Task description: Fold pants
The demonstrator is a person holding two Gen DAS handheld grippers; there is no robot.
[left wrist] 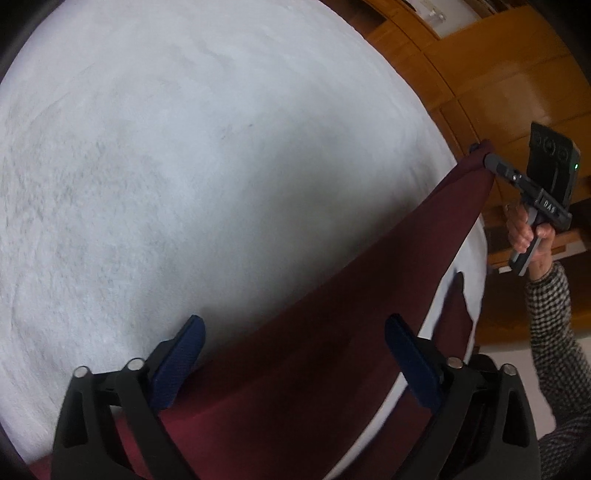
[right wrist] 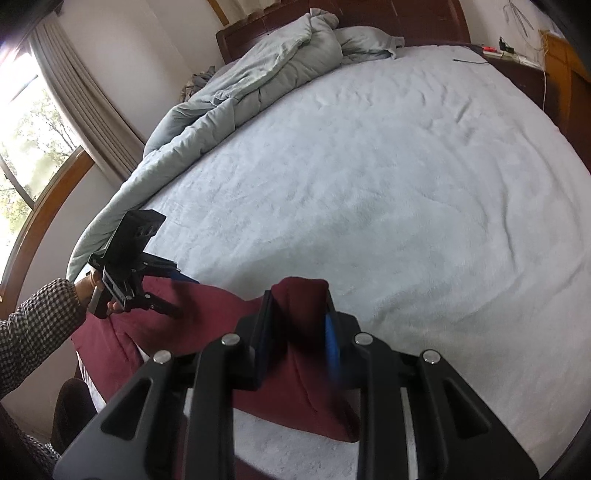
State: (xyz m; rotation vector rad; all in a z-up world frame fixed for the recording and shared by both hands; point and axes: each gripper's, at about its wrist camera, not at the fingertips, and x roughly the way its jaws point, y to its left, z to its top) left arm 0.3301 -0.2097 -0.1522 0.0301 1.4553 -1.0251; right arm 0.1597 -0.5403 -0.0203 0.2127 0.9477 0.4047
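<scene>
The left gripper [left wrist: 293,363] tilts downward with its fingers [left wrist: 181,360] spread wide. The right gripper [right wrist: 299,332] is clamped on cloth, held by a hand [left wrist: 530,236] in a checked sleeve [left wrist: 554,325].

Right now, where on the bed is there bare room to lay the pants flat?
The bare sheet runs wide from the pants up to the headboard, across to the nightstand. Crowded: the bunched duvet along the window side, and the near edge, where the right gripper pinches the pants and the left gripper stands open over them.
</scene>
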